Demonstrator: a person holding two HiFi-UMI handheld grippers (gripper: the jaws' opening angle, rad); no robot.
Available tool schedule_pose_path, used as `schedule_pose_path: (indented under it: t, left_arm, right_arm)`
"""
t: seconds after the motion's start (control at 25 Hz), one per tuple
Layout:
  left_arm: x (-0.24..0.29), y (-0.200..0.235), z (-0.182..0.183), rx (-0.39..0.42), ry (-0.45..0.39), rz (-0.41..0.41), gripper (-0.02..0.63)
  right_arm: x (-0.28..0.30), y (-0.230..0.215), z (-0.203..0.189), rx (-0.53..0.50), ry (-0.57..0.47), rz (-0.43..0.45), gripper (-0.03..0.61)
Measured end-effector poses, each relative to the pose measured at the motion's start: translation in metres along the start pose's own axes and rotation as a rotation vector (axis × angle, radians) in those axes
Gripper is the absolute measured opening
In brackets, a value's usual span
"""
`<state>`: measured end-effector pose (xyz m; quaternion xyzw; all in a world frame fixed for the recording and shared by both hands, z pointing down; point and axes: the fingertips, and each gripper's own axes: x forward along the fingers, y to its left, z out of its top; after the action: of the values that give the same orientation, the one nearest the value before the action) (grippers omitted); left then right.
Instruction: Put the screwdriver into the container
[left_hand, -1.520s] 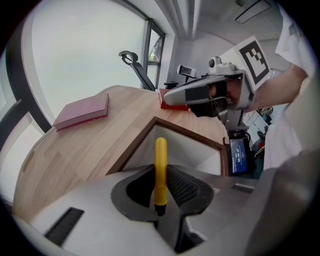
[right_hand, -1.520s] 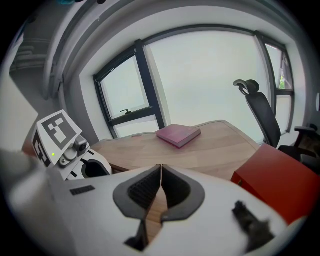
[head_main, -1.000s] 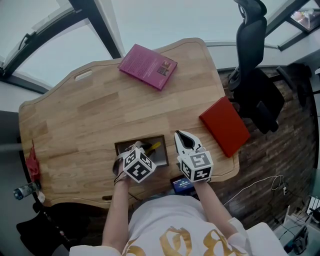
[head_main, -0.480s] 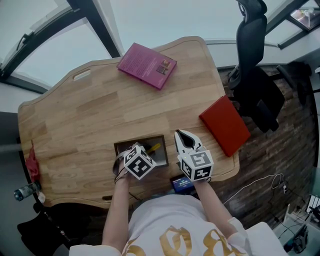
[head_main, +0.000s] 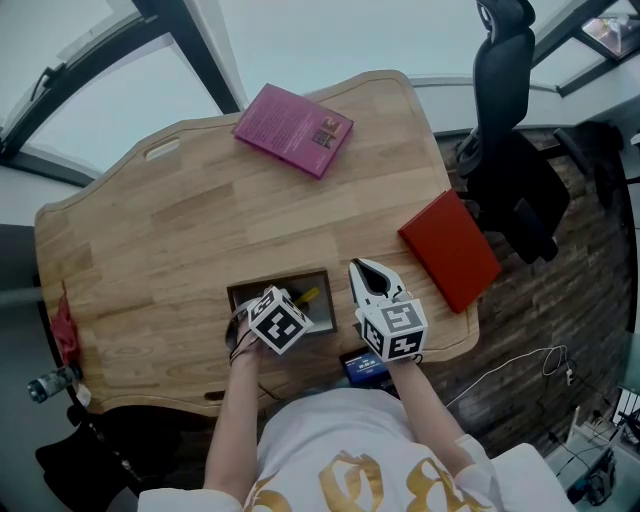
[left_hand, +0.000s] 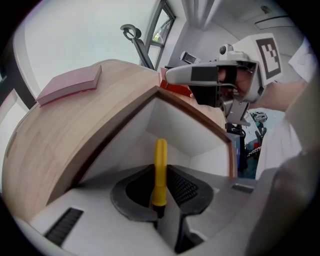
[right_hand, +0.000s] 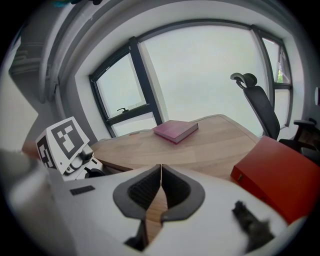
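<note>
The screwdriver (left_hand: 160, 165) has a yellow handle, and its tip end points down into the open wooden-rimmed container (head_main: 280, 279) with white inner walls (left_hand: 180, 125). My left gripper (left_hand: 161, 172) is shut on the handle and points steeply down over the container. In the head view the yellow handle (head_main: 306, 296) shows inside the box just past the left gripper (head_main: 293, 303), whose marker cube hides its jaws. My right gripper (head_main: 366, 272) rests just right of the container, jaws shut with nothing between them (right_hand: 161, 172).
A pink book (head_main: 294, 130) lies at the far side of the wooden table (head_main: 180, 230). A red book (head_main: 450, 250) sits near the right edge. A black office chair (head_main: 505, 120) stands beyond the table's right side. The table's front edge is close behind both grippers.
My left gripper has tilted and shifted slightly over the container with the screwdriver still in it. The right gripper has not moved.
</note>
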<state>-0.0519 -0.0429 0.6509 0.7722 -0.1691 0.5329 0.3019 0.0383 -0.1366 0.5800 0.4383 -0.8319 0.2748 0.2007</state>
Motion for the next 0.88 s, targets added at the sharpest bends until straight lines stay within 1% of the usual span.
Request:
schedule_pose_path:
  t: [0.88]
  left_arm:
    - [0.0038, 0.0009, -0.0035, -0.042, 0.043, -0.039, 0.078]
  right_arm:
    - [0.0003, -0.0045, -0.0018, 0.007, 0.004, -0.006, 0.032]
